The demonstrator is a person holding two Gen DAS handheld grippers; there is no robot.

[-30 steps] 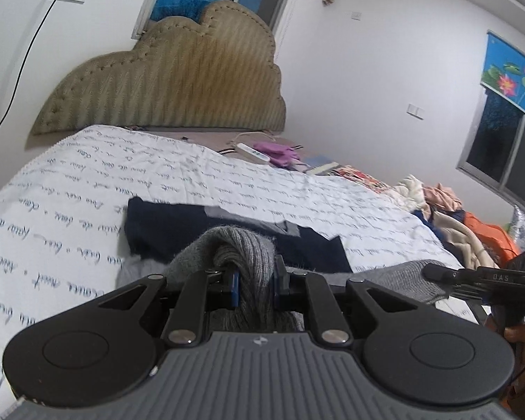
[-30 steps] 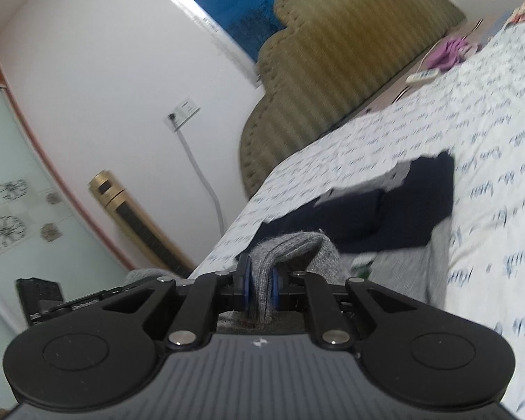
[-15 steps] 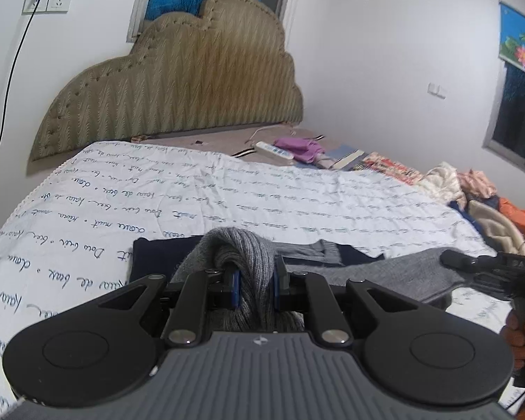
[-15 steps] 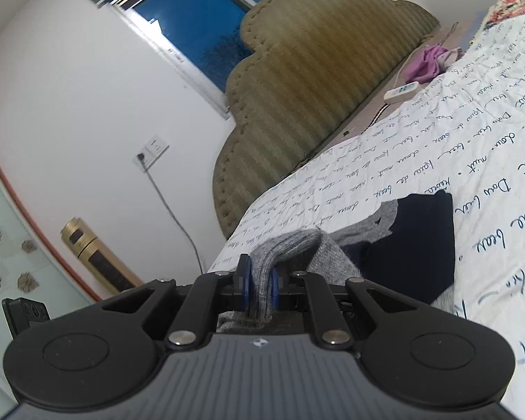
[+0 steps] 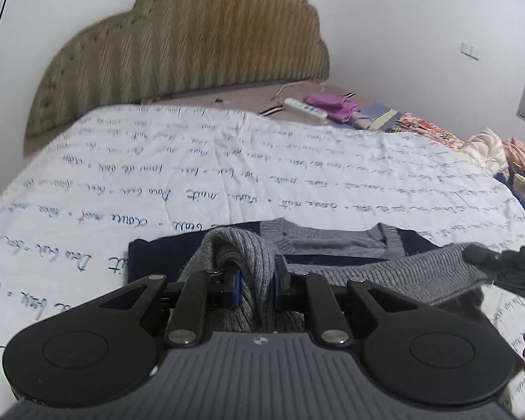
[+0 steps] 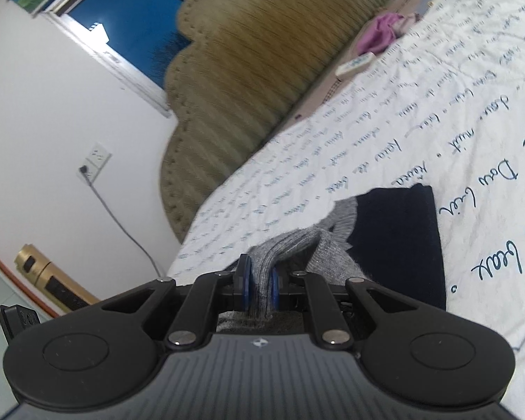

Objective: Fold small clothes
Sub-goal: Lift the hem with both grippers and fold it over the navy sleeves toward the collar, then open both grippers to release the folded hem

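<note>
- A small grey and navy knit sweater (image 5: 336, 245) lies on a bed (image 5: 227, 161) covered with a white sheet printed in blue script. Seen from the left wrist view, the garment sits at 6 o'clock, close to the camera, with its grey V-neck at the far edge.
- The left gripper (image 5: 254, 281) has its fingers drawn narrow, clamped on a bunched roll of the sweater's grey ribbed hem.
- The right gripper (image 6: 259, 285) has its fingers nearly together, pinching a thinner fold of the same grey hem. From the left wrist view it appears at 3 o'clock, touching the hem's other end.
- Change over the last second: both hands have carried the hem toward the padded headboard (image 5: 178, 45), which sits at 12 o'clock. The navy body, broadly visible a second ago, is now mostly covered by the lifted grey edge, and the neckline has come close to the held hem.
- The grip on each side looks the same as a second ago.
- Meaning for the task: this reads as the bottom-to-top fold nearing its end. The likely next need is to lay the hem near the neckline and let go evenly.
- A remote control (image 5: 305, 108) and purple cloth (image 5: 332, 105) lie well apart, at 1 o'clock.
</note>
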